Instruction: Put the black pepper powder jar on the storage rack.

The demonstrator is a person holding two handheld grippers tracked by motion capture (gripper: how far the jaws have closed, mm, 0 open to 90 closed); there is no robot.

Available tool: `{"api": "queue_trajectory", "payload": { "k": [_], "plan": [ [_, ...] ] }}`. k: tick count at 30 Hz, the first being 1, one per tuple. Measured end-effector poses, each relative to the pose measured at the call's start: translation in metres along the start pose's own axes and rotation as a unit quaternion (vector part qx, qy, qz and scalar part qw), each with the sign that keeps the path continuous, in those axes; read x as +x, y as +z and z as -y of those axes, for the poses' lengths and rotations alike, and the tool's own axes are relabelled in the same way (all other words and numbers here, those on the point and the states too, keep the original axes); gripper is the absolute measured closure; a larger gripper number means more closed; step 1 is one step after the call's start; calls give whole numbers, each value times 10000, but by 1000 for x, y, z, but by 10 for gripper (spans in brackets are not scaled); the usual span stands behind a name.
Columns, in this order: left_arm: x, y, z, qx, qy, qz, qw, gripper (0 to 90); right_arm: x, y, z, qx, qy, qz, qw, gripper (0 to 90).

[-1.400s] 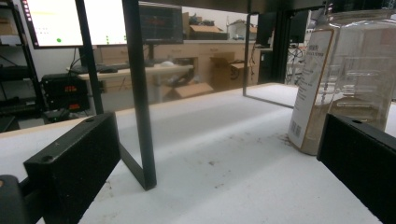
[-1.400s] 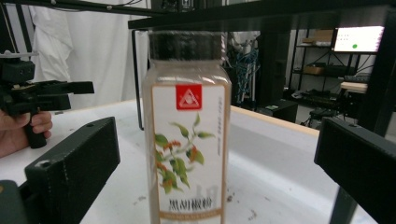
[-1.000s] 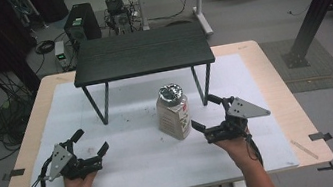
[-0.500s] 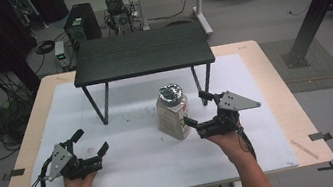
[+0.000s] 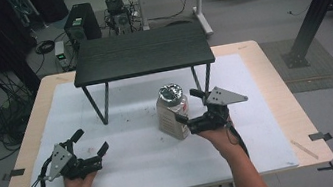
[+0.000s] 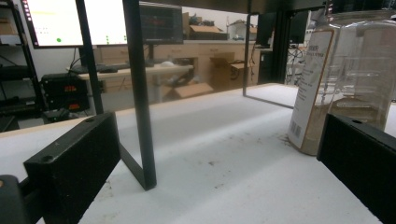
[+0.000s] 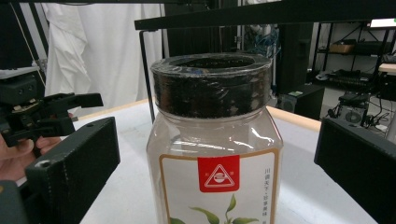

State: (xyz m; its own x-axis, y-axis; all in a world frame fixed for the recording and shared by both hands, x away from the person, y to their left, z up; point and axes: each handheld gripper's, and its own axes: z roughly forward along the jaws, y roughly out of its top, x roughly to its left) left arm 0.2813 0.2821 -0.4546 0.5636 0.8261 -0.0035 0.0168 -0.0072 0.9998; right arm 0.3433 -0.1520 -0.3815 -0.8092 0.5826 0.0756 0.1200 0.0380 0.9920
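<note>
Near the middle of the white table (image 5: 132, 175), just in front of the black stand (image 5: 142, 53): clear jar (image 5: 172, 112) upright, long axis vertical, foil-covered mouth pointing up, red-badged label facing the right gripper (image 5: 191, 109). Set between that gripper's wide-spread jaws, neither jaw seen touching the glass. Toward the near left corner, well apart from the jar: left gripper (image 5: 90, 142), jaws likewise wide, holding nothing.

Clear plastic jar (image 5: 172, 112), dark lid, white label with red emblem. Upright on white mat, 6 o'clock of the black stand's right legs.
</note>
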Motion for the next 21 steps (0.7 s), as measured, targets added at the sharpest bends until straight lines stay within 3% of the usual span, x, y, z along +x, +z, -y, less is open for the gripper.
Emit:
{"api": "queue_trajectory", "payload": {
  "k": [21],
  "plan": [
    [0, 0, 0, -12, 3, -1, 10000, 2, 0, 23, 1, 298, 39, -66, 9995, 0]
  ]
}}
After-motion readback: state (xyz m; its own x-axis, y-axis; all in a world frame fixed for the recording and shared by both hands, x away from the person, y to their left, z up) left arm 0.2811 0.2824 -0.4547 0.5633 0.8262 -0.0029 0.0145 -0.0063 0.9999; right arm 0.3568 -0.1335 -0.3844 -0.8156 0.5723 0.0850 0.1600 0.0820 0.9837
